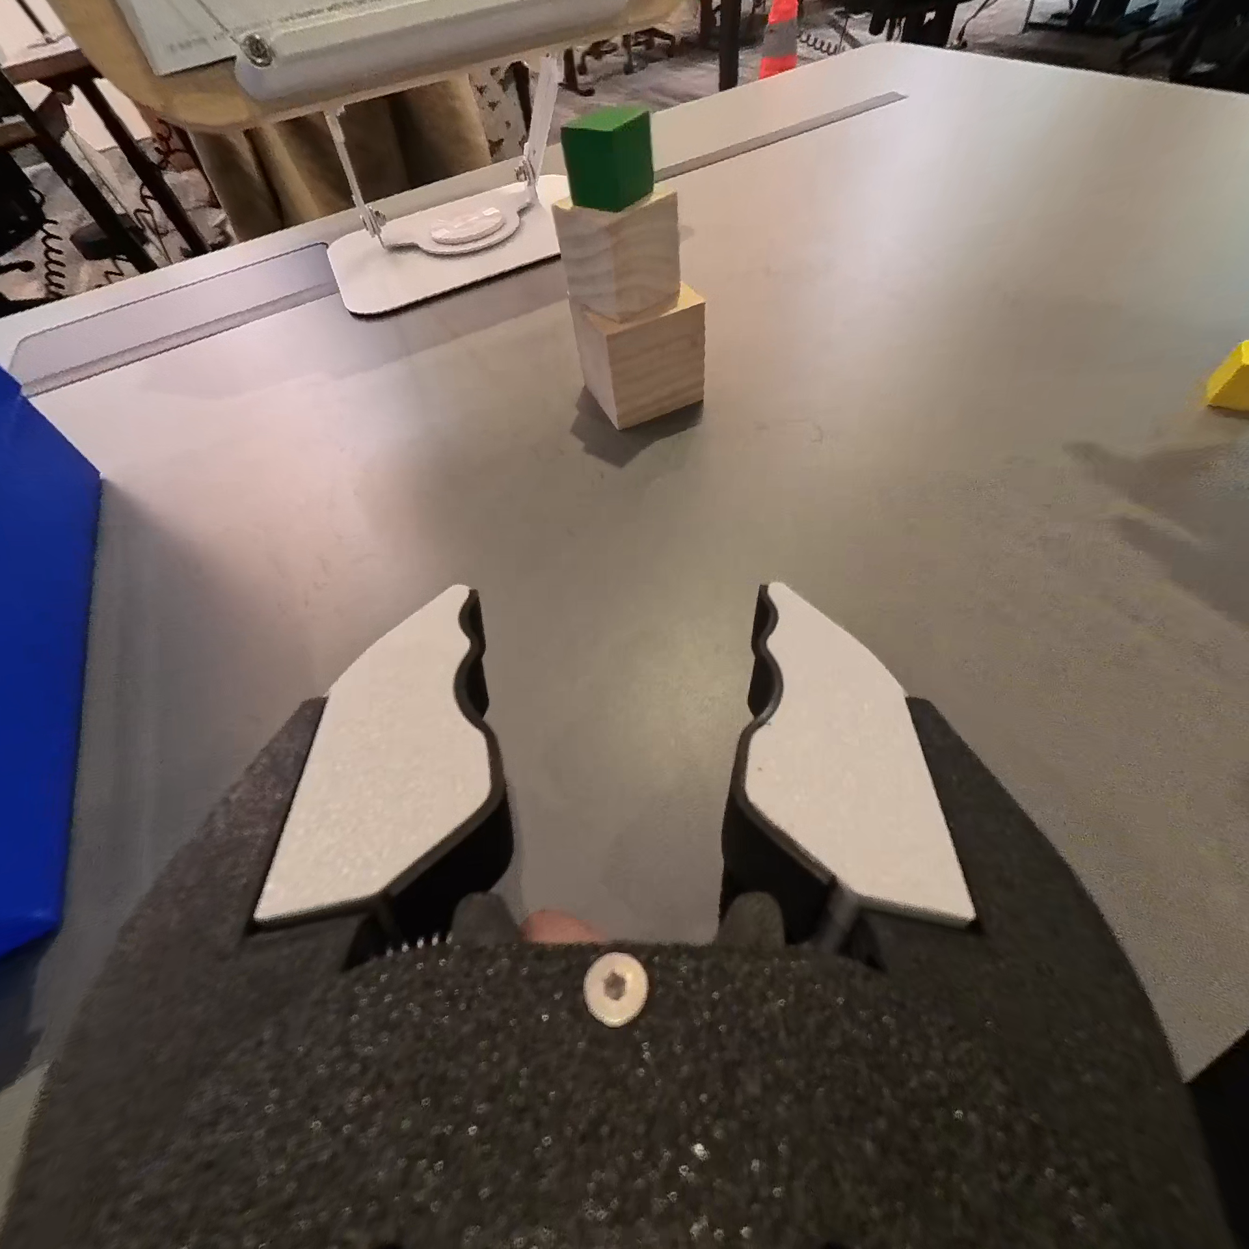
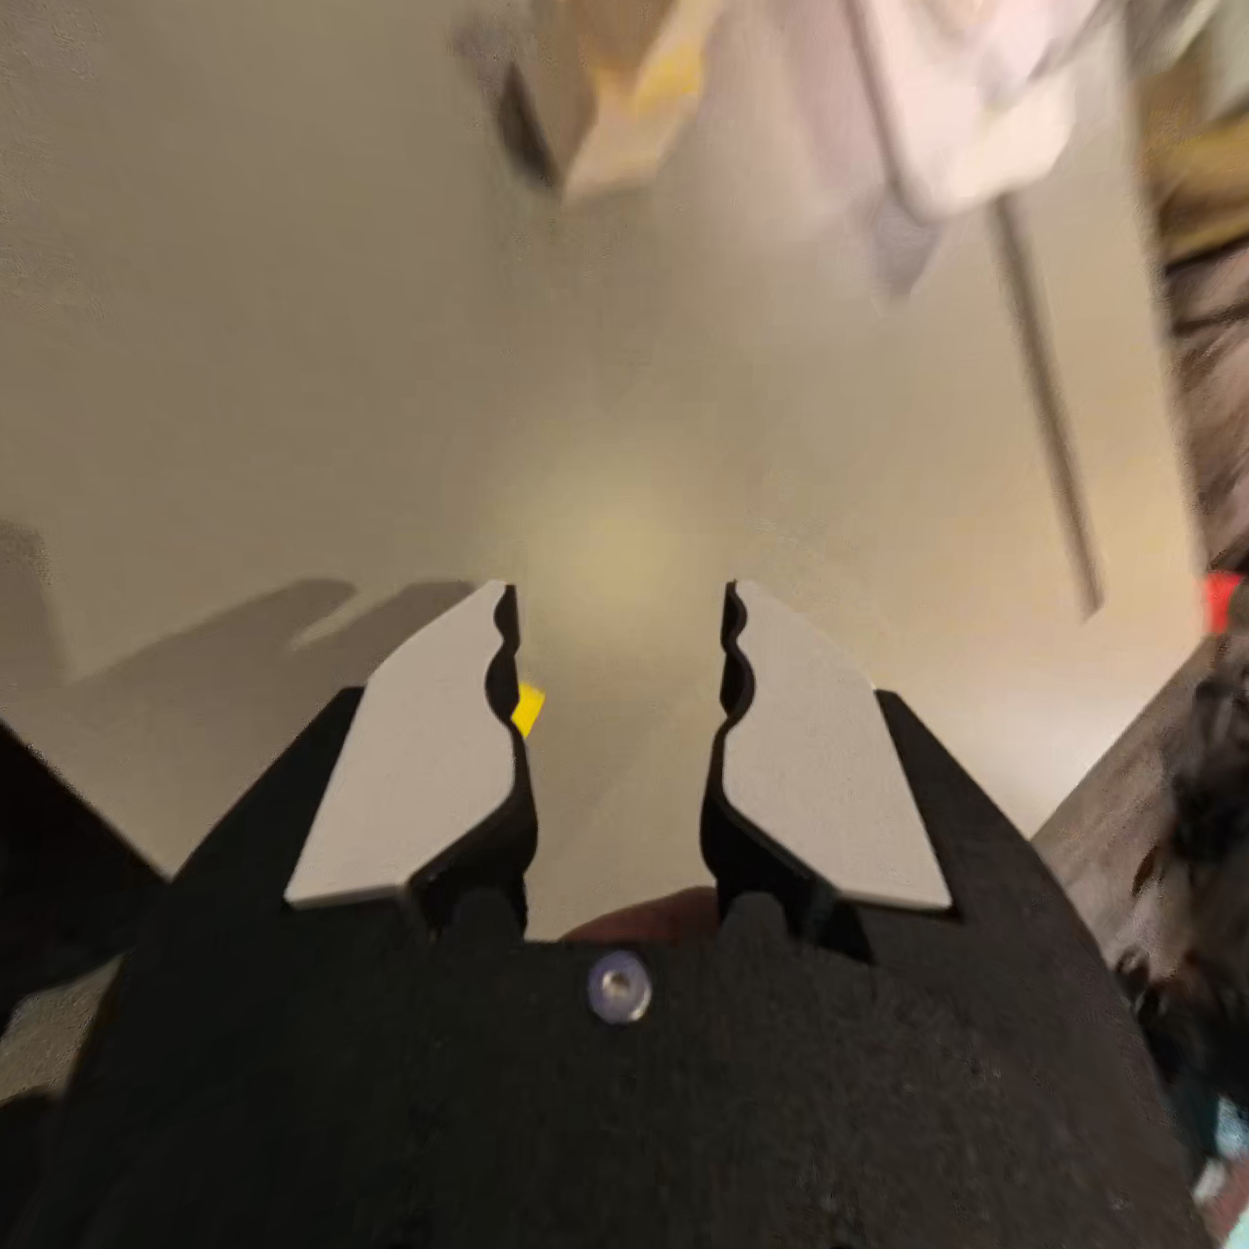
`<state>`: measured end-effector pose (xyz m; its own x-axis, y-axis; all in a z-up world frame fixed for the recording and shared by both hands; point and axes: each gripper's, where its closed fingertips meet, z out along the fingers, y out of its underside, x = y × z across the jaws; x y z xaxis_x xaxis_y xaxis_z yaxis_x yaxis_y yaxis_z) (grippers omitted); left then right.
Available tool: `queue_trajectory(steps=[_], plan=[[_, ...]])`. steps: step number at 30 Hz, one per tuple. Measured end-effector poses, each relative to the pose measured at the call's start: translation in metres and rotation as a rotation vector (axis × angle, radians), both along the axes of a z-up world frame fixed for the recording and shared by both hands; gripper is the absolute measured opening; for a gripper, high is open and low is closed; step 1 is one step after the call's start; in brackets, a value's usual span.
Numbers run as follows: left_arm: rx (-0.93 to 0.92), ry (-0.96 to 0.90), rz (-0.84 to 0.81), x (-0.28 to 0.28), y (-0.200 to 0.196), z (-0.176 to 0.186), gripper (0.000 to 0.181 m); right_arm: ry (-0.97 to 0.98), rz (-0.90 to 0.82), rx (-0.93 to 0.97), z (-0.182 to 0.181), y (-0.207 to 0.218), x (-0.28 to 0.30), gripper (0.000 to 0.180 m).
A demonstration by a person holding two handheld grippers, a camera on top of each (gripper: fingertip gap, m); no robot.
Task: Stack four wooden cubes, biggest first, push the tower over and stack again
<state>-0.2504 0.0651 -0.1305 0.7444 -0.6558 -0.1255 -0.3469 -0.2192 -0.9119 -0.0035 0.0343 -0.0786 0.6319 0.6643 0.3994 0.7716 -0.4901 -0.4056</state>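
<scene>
In the left wrist view a tower of three cubes stands on the grey table [image 1: 878, 473]: a plain wooden cube [image 1: 642, 365] at the bottom, a paler wooden cube [image 1: 618, 260] on it, a green cube [image 1: 608, 165] on top. A yellow cube [image 1: 1230, 385] lies at the right edge. My left gripper [image 1: 622, 601] is open and empty, well short of the tower. In the blurred right wrist view my right gripper [image 2: 618, 595] is open above the table. A corner of the yellow cube [image 2: 528, 706] shows beside its left finger [image 2: 419, 743]. The tower [image 2: 608, 121] is a blur at the top.
A white stand base [image 1: 439, 263] sits at the back left beside the tower. A blue box [image 1: 40, 676] stands at the left edge. The table's right edge [image 1: 1203, 1054] is close. An orange cone [image 1: 780, 40] stands on the floor beyond. The left tips stand about 15 cm off the plain wooden cube [image 1: 642, 365]. Seen from the right wrist view [image 2: 539, 35] as well.
</scene>
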Motion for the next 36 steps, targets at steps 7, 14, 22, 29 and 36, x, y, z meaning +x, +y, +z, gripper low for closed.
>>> queue_trajectory(steps=[7,14,22,29,36], plan=[[0.079,0.066,-0.004,0.004,-0.004,0.002,0.075,0.189,-0.345,-0.212,-0.077,-0.047,0.025,0.048],[0.092,0.081,-0.021,0.007,-0.007,0.001,0.075,0.244,-0.47,-0.228,-0.1,-0.048,0.032,0.041],[0.068,0.059,-0.026,0.006,-0.006,0.001,0.075,0.319,-0.346,-0.142,-0.072,-0.026,0.018,0.022],[0.068,0.053,-0.017,0.005,-0.005,0.002,0.075,0.22,0.102,0.158,0.05,0.053,-0.053,0.022],[0.028,-0.005,0.011,-0.001,0.001,0.003,0.074,0.094,0.487,0.004,0.063,0.131,-0.132,0.022]])
